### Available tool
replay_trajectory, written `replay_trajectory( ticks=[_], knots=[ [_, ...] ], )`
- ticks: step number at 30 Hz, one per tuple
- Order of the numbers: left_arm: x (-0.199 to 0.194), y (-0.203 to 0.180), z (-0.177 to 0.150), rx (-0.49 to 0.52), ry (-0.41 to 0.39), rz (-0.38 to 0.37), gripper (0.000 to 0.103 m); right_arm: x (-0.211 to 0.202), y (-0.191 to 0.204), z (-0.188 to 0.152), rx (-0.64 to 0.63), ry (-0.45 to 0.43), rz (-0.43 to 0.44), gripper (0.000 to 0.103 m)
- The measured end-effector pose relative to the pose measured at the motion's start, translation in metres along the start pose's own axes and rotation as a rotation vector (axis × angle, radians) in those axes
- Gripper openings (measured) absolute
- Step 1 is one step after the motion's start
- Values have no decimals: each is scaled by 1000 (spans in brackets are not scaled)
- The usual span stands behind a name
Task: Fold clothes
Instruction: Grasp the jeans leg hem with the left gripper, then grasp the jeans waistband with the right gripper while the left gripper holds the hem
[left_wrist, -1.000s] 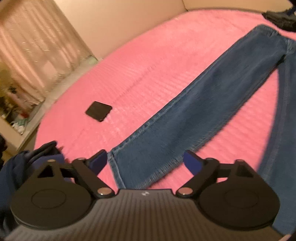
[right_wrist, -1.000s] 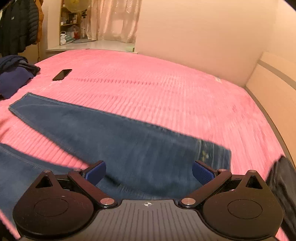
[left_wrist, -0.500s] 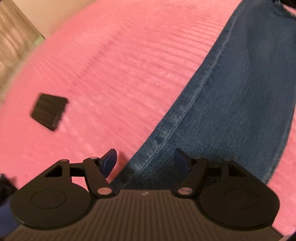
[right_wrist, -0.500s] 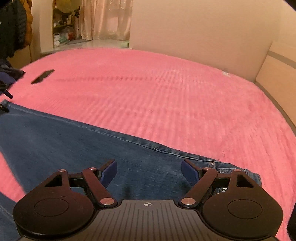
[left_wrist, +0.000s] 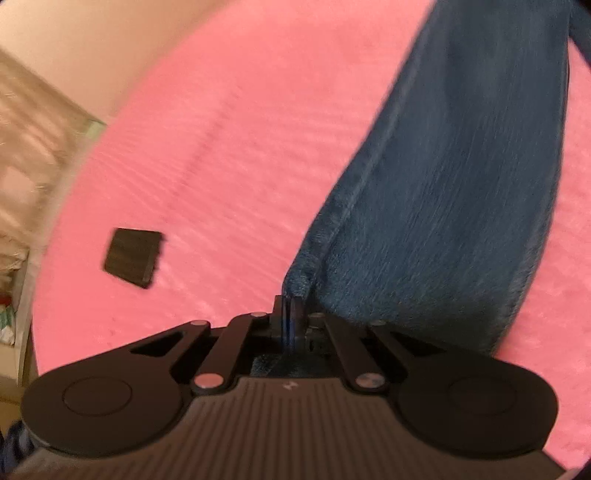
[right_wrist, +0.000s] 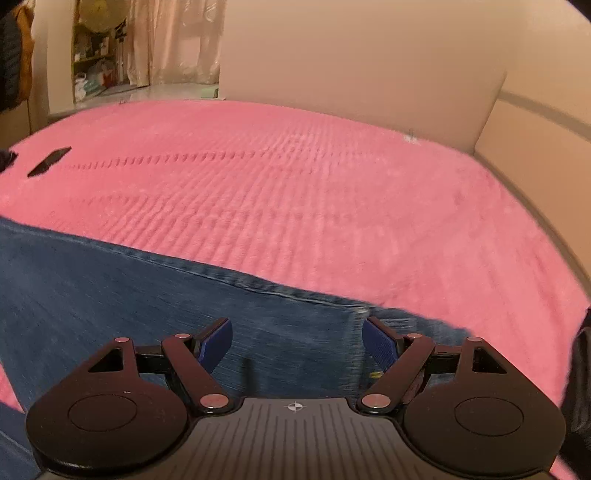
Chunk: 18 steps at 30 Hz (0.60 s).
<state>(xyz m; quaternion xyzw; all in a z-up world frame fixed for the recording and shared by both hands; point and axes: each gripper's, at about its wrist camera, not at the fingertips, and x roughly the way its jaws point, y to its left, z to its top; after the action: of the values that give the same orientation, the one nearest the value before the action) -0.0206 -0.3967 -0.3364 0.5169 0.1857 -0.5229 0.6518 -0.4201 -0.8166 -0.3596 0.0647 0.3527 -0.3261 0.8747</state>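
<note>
A pair of blue jeans (left_wrist: 461, 192) lies spread on the pink bedcover (left_wrist: 221, 129). In the left wrist view my left gripper (left_wrist: 291, 314) is shut on the hem corner of one trouser leg, and the denim bunches up into a ridge just ahead of the pads. In the right wrist view my right gripper (right_wrist: 297, 343) stands open low over the jeans (right_wrist: 147, 295) near the waistband end. Denim shows between its blue pads (right_wrist: 216, 341), which do not press on it.
A flat black phone-like object (left_wrist: 133, 256) lies on the cover left of the held leg and shows in the right wrist view as the black object (right_wrist: 50, 161) far left. Dark clothing (right_wrist: 580, 387) sits at the right edge. A headboard (right_wrist: 535, 155) and wall bound the bed.
My left gripper came down onto the leg's hem and went from open to shut on it, pulling the denim up. My right gripper dropped closer to the waistband end and narrowed a little.
</note>
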Motion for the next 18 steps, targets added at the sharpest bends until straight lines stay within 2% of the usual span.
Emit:
replay_trajectory(
  ticks=[5, 8, 12, 18],
  knots=[
    [-31, -12, -10, -24, -73, 53, 0, -5, -26, 5, -59, 19, -67, 80],
    [-45, -29, -16, -32, -104, 77, 0, -4, -40, 10, -167, 52, -88, 80],
    [-50, -52, -32, -50, -101, 78, 0, 14, -56, 13, -291, 141, -68, 80],
    [-44, -74, -42, -79, -79, 67, 0, 67, -65, 20, -443, 278, -33, 80]
  ],
)
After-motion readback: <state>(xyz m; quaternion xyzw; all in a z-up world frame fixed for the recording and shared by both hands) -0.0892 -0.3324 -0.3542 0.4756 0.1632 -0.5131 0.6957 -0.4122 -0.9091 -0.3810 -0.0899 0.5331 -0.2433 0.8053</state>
